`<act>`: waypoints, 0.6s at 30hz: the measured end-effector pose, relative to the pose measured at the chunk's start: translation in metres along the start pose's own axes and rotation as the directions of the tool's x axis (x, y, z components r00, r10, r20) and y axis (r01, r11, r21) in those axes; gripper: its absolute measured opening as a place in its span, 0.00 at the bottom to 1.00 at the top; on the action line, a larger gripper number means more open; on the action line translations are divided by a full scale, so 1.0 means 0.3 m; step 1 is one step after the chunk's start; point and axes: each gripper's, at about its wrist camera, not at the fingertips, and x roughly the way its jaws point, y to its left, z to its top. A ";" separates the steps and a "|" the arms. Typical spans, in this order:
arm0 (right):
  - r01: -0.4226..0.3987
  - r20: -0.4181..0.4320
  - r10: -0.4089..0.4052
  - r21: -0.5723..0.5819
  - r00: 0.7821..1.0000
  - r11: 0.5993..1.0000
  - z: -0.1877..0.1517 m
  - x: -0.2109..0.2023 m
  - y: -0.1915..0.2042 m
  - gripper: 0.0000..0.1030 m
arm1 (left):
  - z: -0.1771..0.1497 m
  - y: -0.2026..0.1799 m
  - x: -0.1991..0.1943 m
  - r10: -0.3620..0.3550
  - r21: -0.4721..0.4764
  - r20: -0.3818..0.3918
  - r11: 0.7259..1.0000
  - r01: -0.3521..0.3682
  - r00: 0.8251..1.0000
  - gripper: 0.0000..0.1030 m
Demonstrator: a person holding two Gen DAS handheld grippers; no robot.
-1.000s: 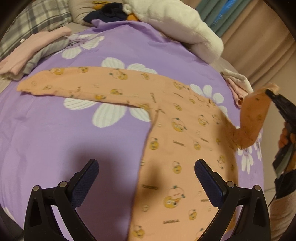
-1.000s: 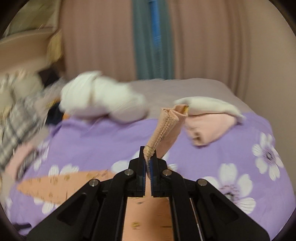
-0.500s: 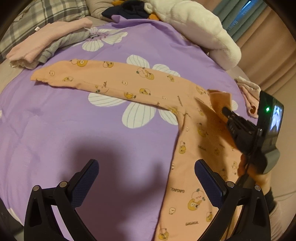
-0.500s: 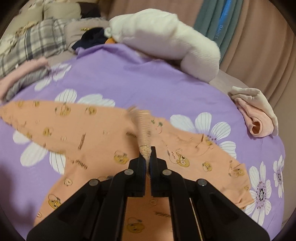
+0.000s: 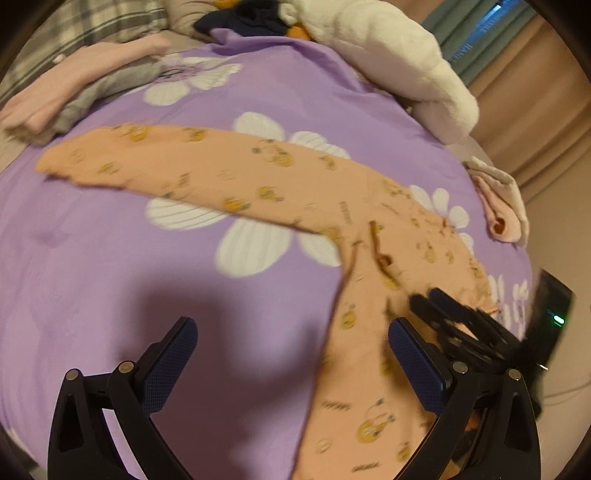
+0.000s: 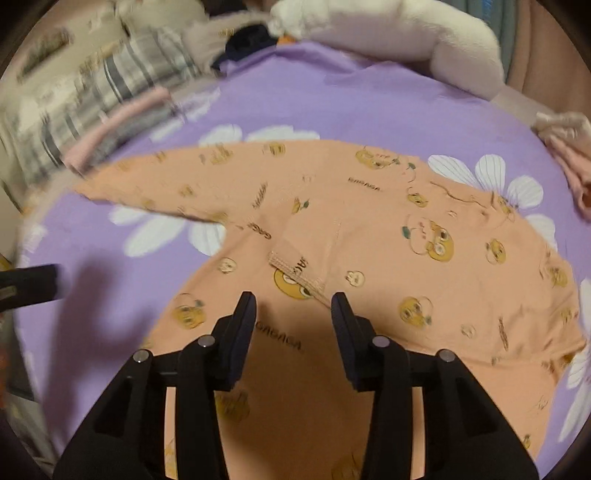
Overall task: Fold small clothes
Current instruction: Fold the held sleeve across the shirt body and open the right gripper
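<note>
Hovering low over the orange garment (image 6: 369, 229), right gripper (image 6: 293, 306), jaws just parted and standing about halfway apart, nothing pinched between them. Lying just ahead of the fingertips, flat on the shirt body, the ribbed cuff (image 6: 295, 273) of the folded-in sleeve, free of both pads. Over in the left wrist view, left gripper (image 5: 291, 354) spread wide, empty, one blue pad (image 5: 170, 365) above bare purple sheet (image 5: 110, 258), the other above the shirt's lower body. Poking in from the right side of that view, the right gripper's black fingers, resting close over the orange cloth.

Spread across the purple flowered sheet, the garment itself: printed with little yellow cartoon faces, the other sleeve (image 5: 155, 158) stretched out long toward the left. Further out on the left, a folded stack of pink and grey clothes (image 5: 77, 99), touching the edge of the sheet. Off to the right, a small rolled pink-and-cream bundle (image 5: 498, 206). Farthest back, a fluffy white blanket (image 5: 399, 55), a plaid pillow (image 5: 110, 22), and curtains (image 5: 535, 92) behind.
</note>
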 end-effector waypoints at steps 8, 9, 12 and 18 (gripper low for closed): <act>0.110 0.090 -0.141 0.286 0.986 0.952 0.003 -0.162 -0.331 0.34 | 0.105 -0.252 0.138 -0.201 0.097 -0.052 0.974 0.205 0.978 0.86; 0.135 0.085 -0.172 0.333 0.981 0.933 0.000 -0.166 -0.382 0.27 | 0.114 -0.289 0.158 -0.220 0.111 -0.053 0.968 0.225 0.974 0.74; 0.153 0.079 -0.209 0.443 0.975 0.883 -0.021 -0.172 -0.498 0.17 | 0.127 -0.360 0.228 -0.276 0.133 -0.084 0.949 0.285 0.958 0.55; 0.218 0.008 -0.258 0.510 0.966 0.832 -0.089 -0.112 -0.628 0.09 | 0.094 -0.379 0.384 -0.213 0.141 -0.165 0.961 0.236 0.963 0.48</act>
